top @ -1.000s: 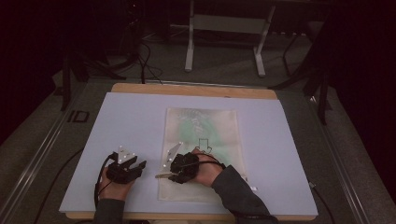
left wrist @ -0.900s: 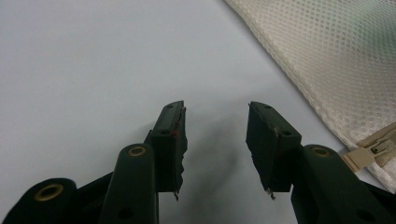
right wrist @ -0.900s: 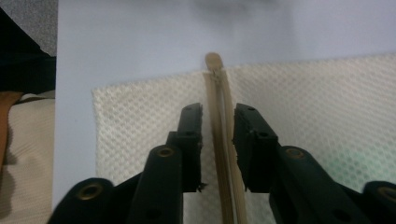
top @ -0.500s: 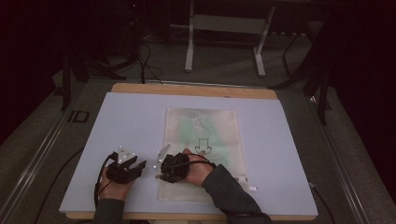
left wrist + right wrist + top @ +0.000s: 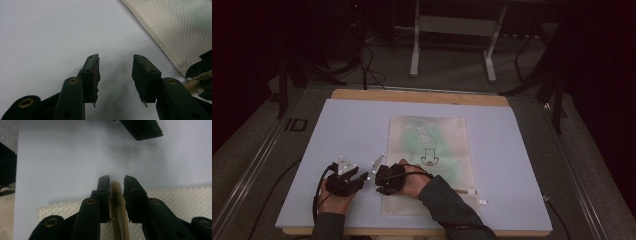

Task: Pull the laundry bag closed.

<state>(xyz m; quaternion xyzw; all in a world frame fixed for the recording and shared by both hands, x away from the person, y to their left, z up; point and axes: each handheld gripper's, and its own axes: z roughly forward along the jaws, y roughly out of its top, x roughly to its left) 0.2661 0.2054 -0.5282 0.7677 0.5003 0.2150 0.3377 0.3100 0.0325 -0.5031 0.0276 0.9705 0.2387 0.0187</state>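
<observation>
A cream mesh bag with green contents and a black arrow mark lies flat on the pale board. My right gripper sits at the bag's near left edge and points left. In the right gripper view, this right gripper has a beige strip of the bag between its pads. Its jaws have just been opening a little, though the pads still touch the strip. My left gripper rests just left of it. In its own view the left gripper is open over bare board, the bag to its right.
The board lies on a wooden table. A metal stand and cables are on the dark floor behind. A small white tag lies by the bag's near right corner. The left gripper's jaw shows just ahead of my right gripper.
My right gripper has slid left across the bag's near end to its left edge, close to the left gripper. The left gripper has stayed put.
</observation>
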